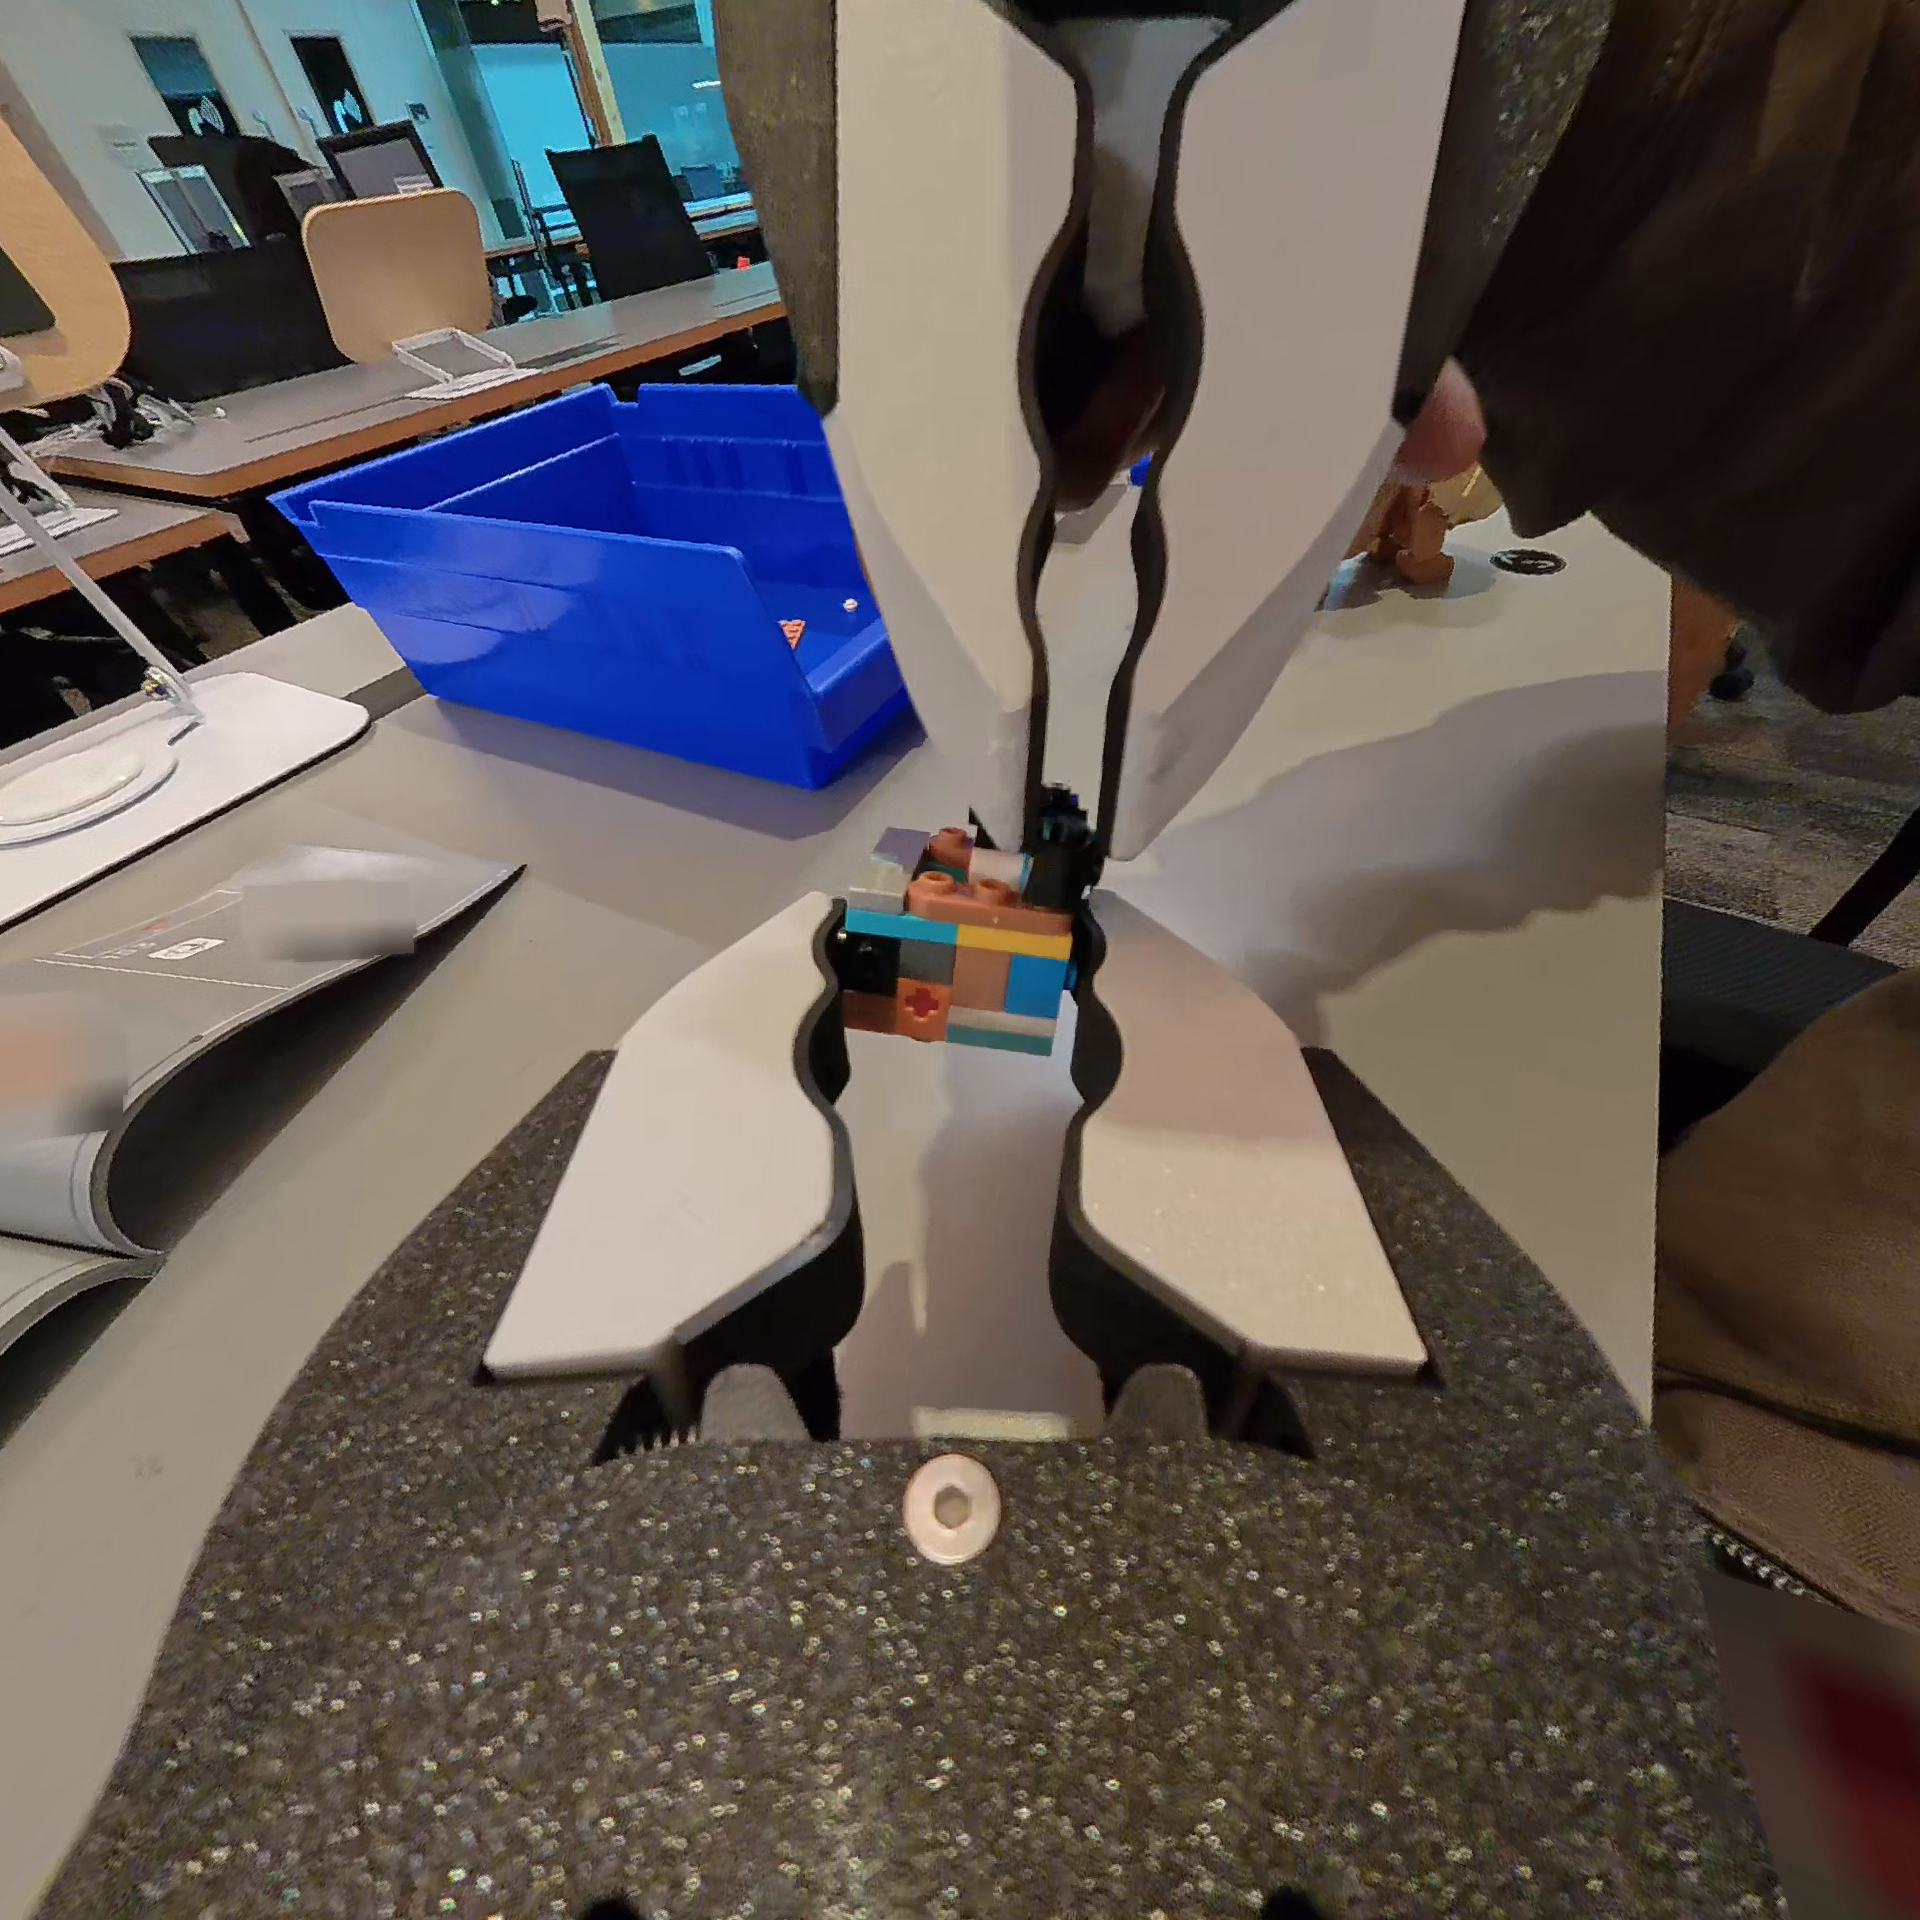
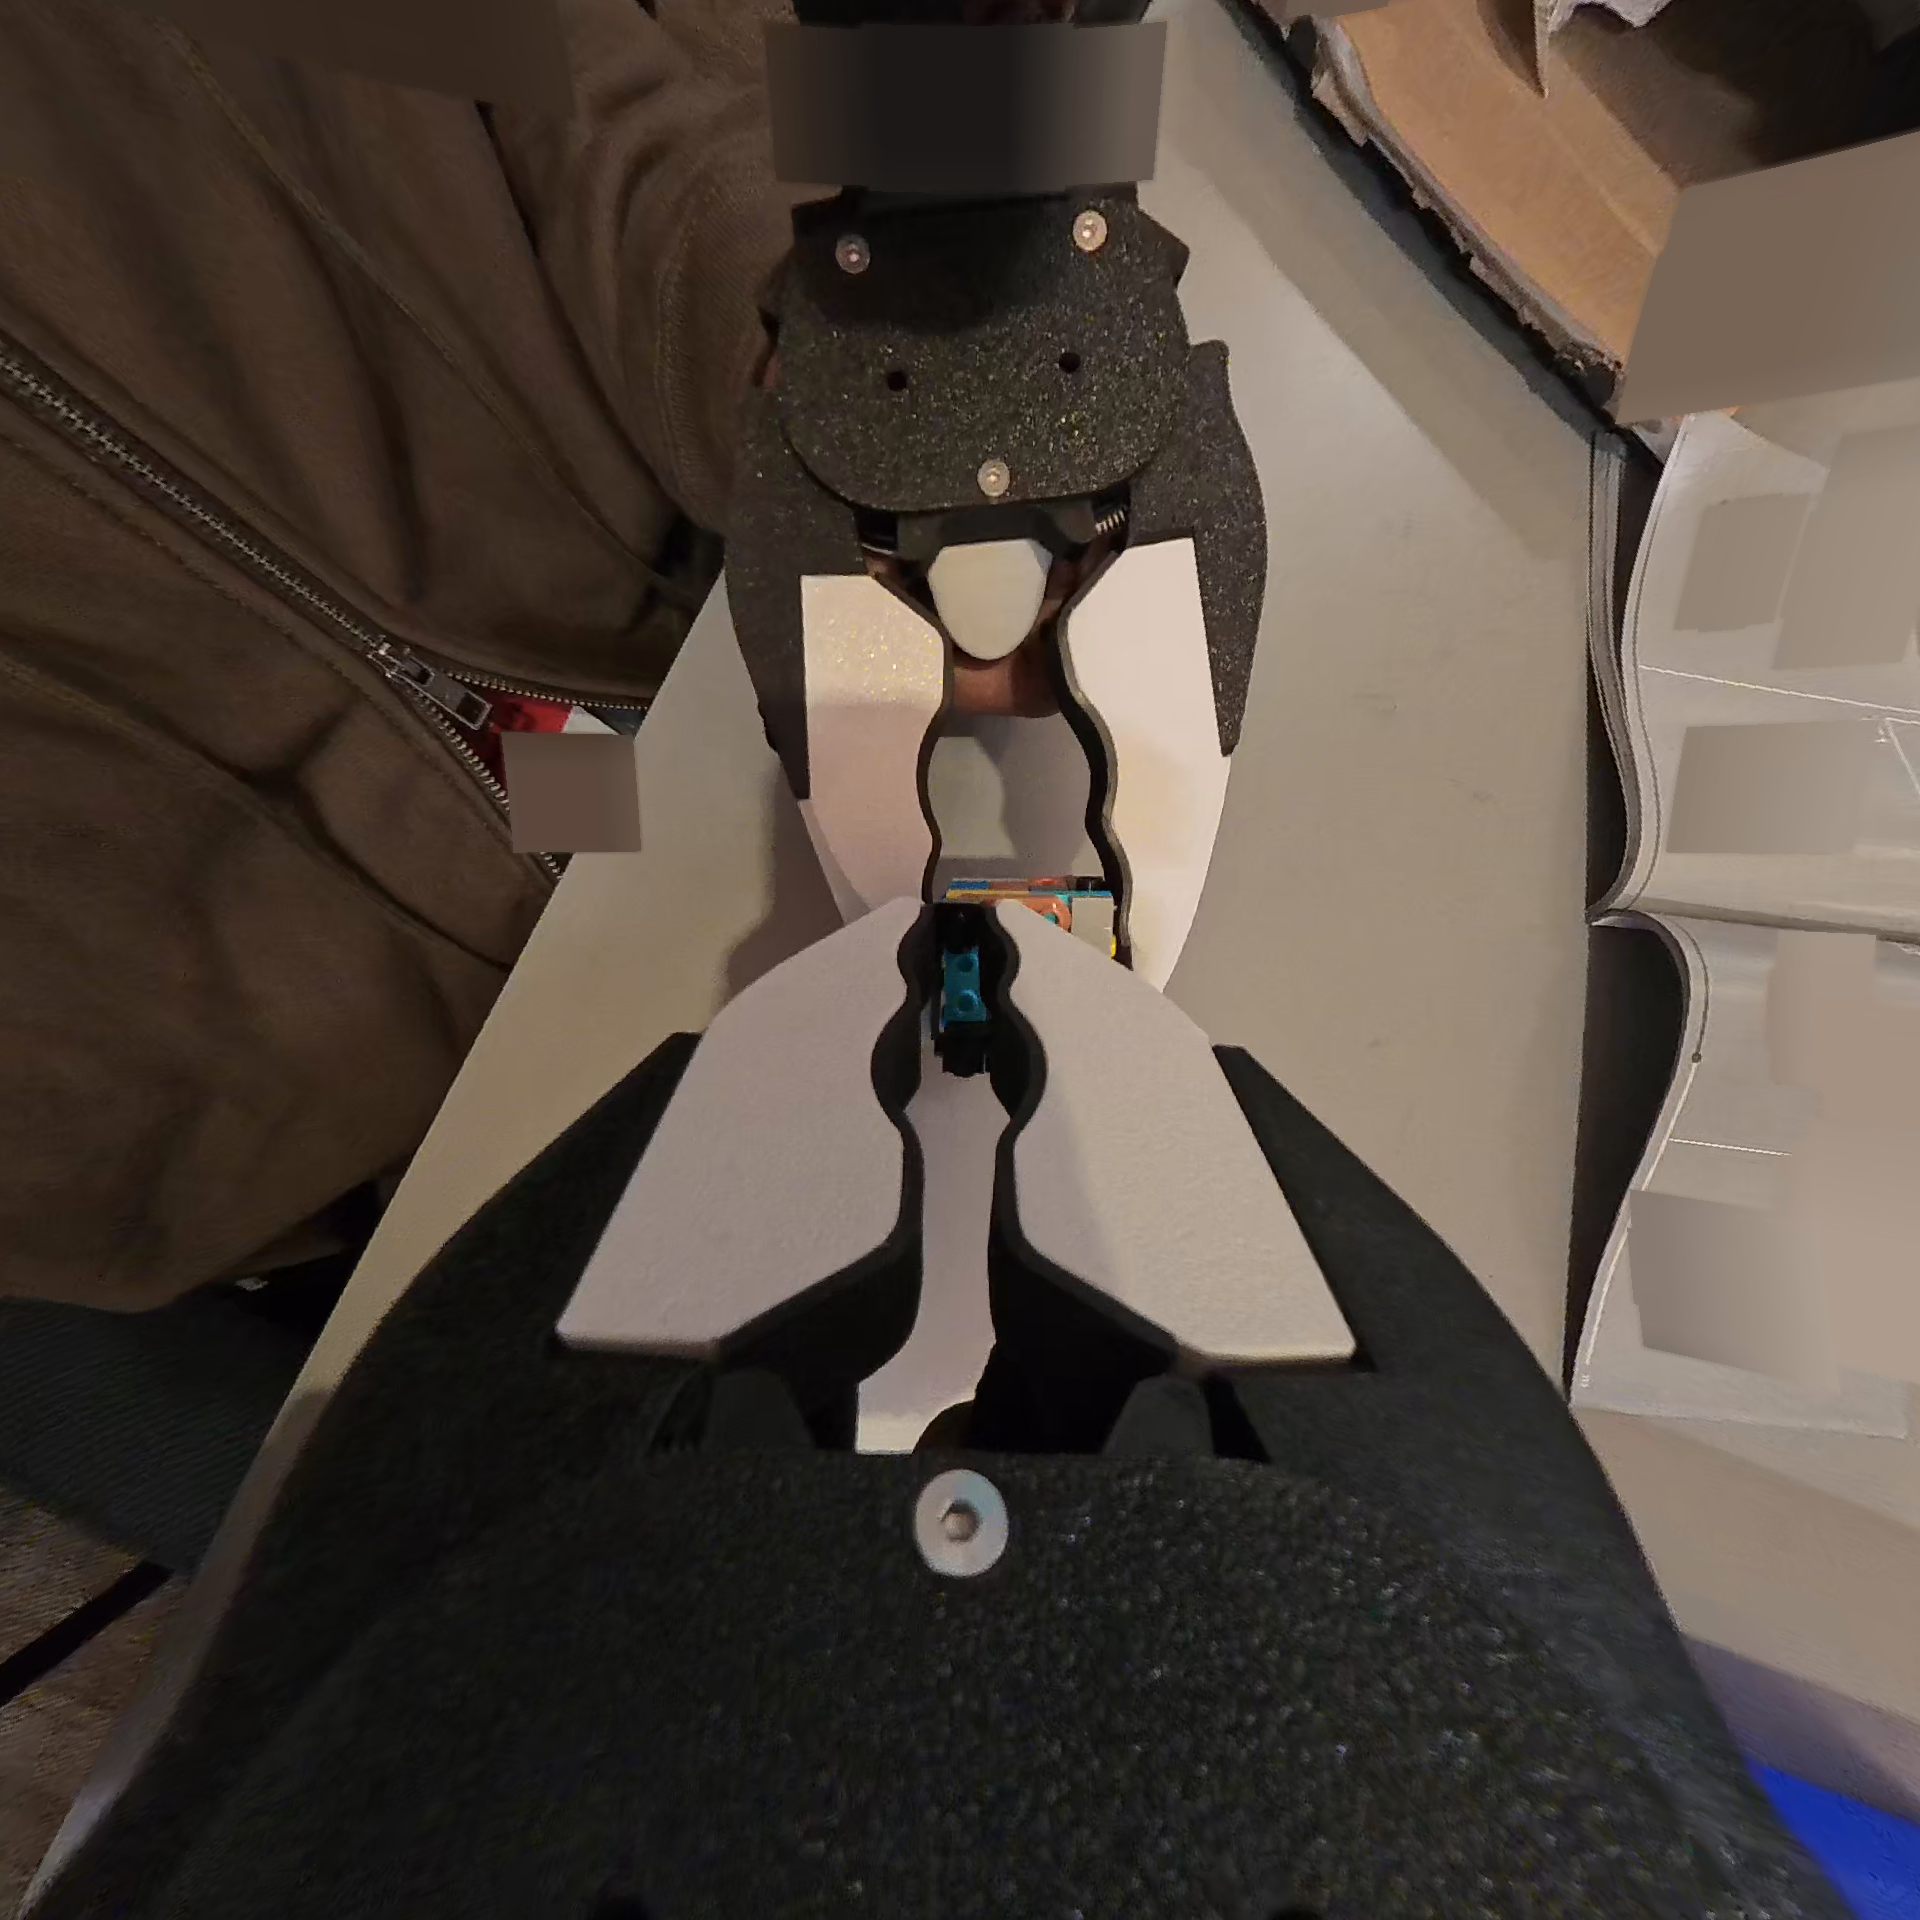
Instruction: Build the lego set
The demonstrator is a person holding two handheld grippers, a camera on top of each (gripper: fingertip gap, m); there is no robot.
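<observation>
The left gripper (image 1: pixel 958 971) is clamped on a patchwork block (image 1: pixel 956 977) of teal, brown, yellow and grey bricks above the table (image 1: pixel 520 1039). The right gripper (image 2: pixel 961 987) pinches a small black-and-teal piece (image 2: pixel 961 992) at the block's far right top.

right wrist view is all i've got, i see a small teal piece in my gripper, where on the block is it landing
observer: On top of the multicoloured block, at the corner that is on the right in the left wrist view. The right gripper holds the small piece there, beside the brown studs.
operator: is the block held or resting
observer: The left gripper is shut on its two sides, and it looks lifted off the table.
operator: anything behind it
observer: A blue bin stands on the table behind it, off to the left.
</observation>
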